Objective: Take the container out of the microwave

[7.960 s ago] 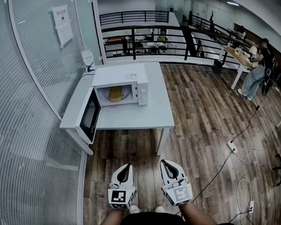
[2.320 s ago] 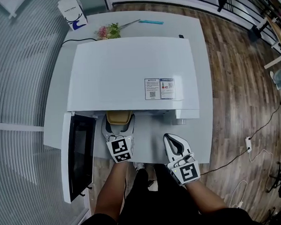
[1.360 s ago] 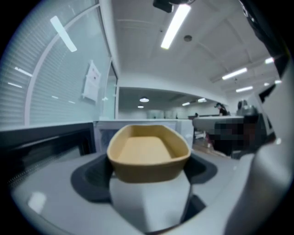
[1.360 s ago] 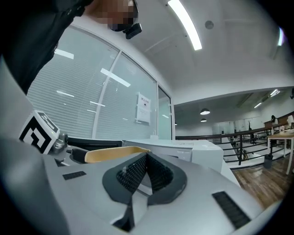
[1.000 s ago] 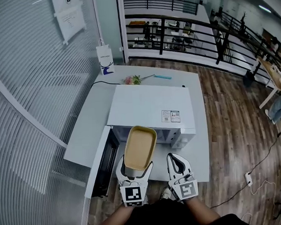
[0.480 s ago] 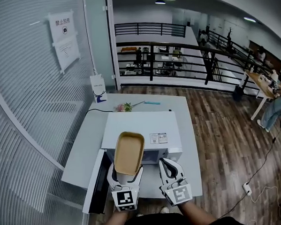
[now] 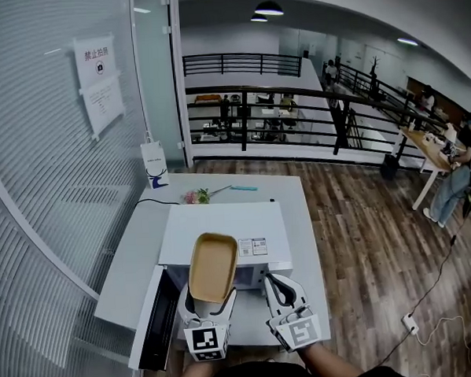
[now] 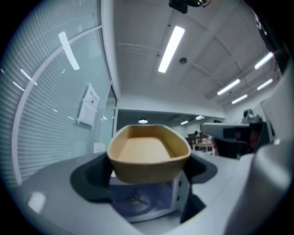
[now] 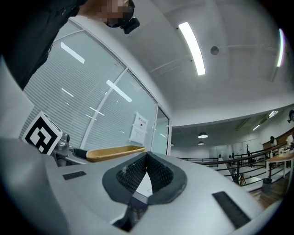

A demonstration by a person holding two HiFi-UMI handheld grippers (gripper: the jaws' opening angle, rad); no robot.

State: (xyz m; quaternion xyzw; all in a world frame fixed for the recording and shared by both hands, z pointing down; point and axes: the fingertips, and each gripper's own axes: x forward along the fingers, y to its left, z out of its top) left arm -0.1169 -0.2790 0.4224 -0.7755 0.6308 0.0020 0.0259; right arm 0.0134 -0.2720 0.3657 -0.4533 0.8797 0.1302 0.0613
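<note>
A shallow tan container (image 7: 213, 265) is held up in front of the white microwave (image 7: 222, 230), out of its cavity. My left gripper (image 7: 207, 297) is shut on the container's near end, one dark pad on each side wall. In the left gripper view the container (image 8: 149, 153) is empty and sits level between the pads (image 8: 89, 176), with the microwave's open cavity (image 8: 142, 204) below it. My right gripper (image 7: 278, 288) hangs beside it, shut and empty. The right gripper view shows its own pads (image 9: 138, 173) touching, and the container (image 9: 115, 152) off to the left.
The microwave stands on a light grey table (image 7: 133, 260) with its door (image 7: 158, 328) swung open to the left. A paper carton (image 7: 153, 166) and some flowers (image 7: 195, 196) lie at the table's back. A glass wall (image 7: 47, 194) runs along the left; wooden floor (image 7: 365, 248) lies to the right.
Both grippers have risen a little, and the container has stayed in the left one. The head view has tilted up, so the microwave and table look smaller and farther.
</note>
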